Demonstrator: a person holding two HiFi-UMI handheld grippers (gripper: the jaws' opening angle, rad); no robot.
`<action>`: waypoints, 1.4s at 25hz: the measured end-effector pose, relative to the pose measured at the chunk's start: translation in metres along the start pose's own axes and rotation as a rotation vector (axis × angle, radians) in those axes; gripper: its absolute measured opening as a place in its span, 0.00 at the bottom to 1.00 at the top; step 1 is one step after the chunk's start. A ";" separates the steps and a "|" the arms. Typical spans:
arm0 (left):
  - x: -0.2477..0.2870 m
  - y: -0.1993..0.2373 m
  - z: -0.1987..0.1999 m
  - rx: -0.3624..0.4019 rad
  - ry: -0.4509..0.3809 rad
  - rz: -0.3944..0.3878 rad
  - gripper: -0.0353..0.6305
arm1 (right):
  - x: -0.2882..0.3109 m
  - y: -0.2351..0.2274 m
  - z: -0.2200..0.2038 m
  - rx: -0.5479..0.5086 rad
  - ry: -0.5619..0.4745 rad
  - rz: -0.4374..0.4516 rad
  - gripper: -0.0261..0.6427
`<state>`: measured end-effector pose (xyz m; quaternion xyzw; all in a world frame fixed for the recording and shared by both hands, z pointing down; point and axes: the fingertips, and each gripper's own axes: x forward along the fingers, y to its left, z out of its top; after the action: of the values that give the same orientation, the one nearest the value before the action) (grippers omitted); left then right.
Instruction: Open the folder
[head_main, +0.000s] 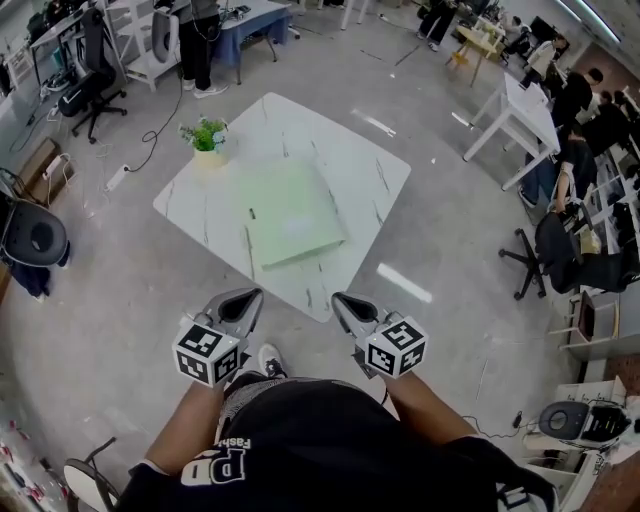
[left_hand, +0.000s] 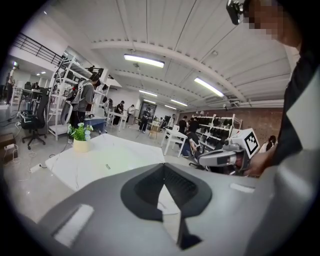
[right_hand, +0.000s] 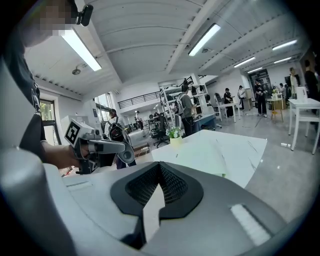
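So the person is standing a bit back from the white table (head_main: 352, 150), both grippers out in front at waist level, side by side and aimed at it, which looks to me like a plain approach pose and not a reach. The left gripper (head_main: 252, 296) has its jaws pinched together with nothing between them, and the right gripper (head_main: 340, 300) is the same, clenched and empty. That makes sense, since there's nothing to carry and neither tool is over the tabletop. The green folder (head_main: 290, 212) is lying flat and closed in the middle of the table, turned at a bit of an angle, with one corner coming close to the table edge nearest the person. My guess is it sits there so both tools can get to it from the standing side. I honestly can't tell which edge is the spine and which one opens. The only thing on the cover is a small dark mark that's too tiny to read. A little potted plant (head_main: 207, 138) sits at the far left corner, just beside the folder's far corner but out of the way of a cover swinging up, I'd say. The task hasn't really begun. I figure one claw has to open up and catch a loose cover edge while the other pins the rest down.
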<state>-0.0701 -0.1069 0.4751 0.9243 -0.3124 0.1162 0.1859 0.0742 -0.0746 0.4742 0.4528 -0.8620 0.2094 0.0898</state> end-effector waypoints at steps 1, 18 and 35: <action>0.005 0.009 0.003 0.002 0.003 -0.006 0.13 | 0.010 -0.003 0.004 -0.001 -0.001 -0.004 0.03; 0.054 0.087 0.019 0.018 0.062 -0.047 0.13 | 0.101 -0.048 0.037 0.014 0.018 -0.029 0.03; 0.064 0.078 0.026 -0.027 0.021 0.169 0.13 | 0.104 -0.081 0.040 -0.057 0.097 0.162 0.03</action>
<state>-0.0660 -0.2098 0.4942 0.8909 -0.3886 0.1371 0.1912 0.0817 -0.2105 0.4968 0.3683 -0.8960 0.2130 0.1271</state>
